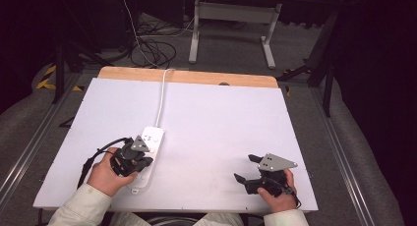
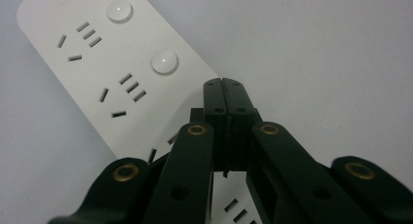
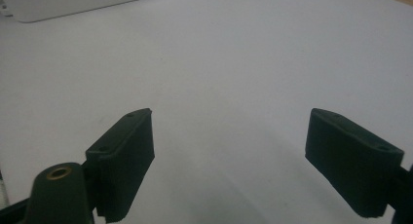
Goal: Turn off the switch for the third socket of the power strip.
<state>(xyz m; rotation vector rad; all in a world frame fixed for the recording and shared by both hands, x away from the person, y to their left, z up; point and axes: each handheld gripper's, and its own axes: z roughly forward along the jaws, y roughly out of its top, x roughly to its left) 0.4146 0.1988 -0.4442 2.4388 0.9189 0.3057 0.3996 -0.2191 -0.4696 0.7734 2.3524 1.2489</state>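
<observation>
A white power strip (image 1: 150,148) lies on the white table (image 1: 211,118), its cable (image 1: 162,96) running to the far edge. In the left gripper view the strip (image 2: 104,63) shows socket slots and two round buttons (image 2: 164,62). My left gripper (image 1: 139,159) hovers right over the strip's middle, jaws pressed together with nothing between them (image 2: 224,83). My right gripper (image 1: 245,168) rests near the table's front right, wide open over bare table (image 3: 229,136).
The strip's near end (image 3: 73,2) sits at the top left of the right gripper view. A wooden strip (image 1: 187,76) borders the table's far edge. Beyond it stand a white desk frame (image 1: 231,24) and floor cables (image 1: 152,49).
</observation>
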